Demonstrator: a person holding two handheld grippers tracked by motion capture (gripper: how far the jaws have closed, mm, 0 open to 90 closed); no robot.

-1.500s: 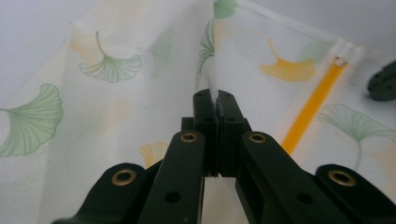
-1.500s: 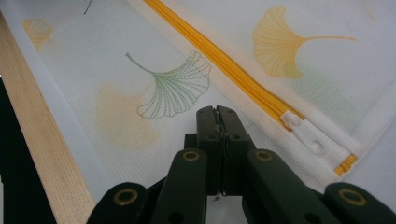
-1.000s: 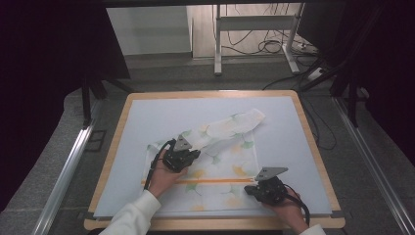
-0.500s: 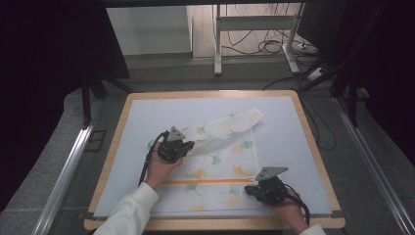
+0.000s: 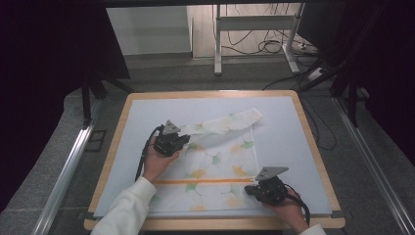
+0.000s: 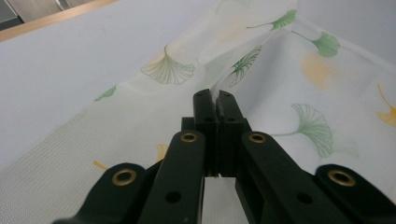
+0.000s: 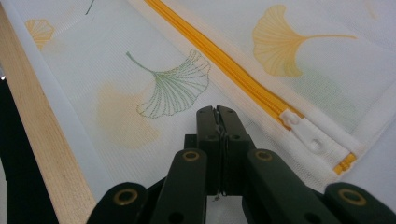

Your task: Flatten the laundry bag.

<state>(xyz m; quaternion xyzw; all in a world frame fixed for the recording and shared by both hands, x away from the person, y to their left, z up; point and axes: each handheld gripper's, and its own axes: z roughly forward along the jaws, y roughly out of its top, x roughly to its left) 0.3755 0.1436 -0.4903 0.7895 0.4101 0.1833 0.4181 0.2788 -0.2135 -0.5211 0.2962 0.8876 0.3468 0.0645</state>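
A mesh bag (image 5: 215,166) printed with ginkgo leaves lies on the pale mat (image 5: 284,132) of a wood-framed table (image 5: 313,147), spread over the middle and reaching towards the near edge. Its far portion is folded into a strip that runs towards the far right. A yellow zipper (image 5: 205,181) crosses the bag parallel to the near edge; in the right gripper view the zipper (image 7: 219,60) ends at a white pull (image 7: 306,133) beside the bag's right-hand edge.

The left gripper (image 5: 182,140) sits at the bag's left side, towards the far left corner of the cloth. In the left gripper view the left gripper (image 6: 215,100) has its jaws pressed together, pinching a raised fold of the mesh bag (image 6: 299,93).

The right gripper (image 5: 249,190) rests near the near right corner of the bag, just below the zipper's end. In the right gripper view the right gripper (image 7: 216,115) has its jaws closed on a thin edge of the fabric, low against the mat, with the table's wooden rim (image 7: 42,154) close by.
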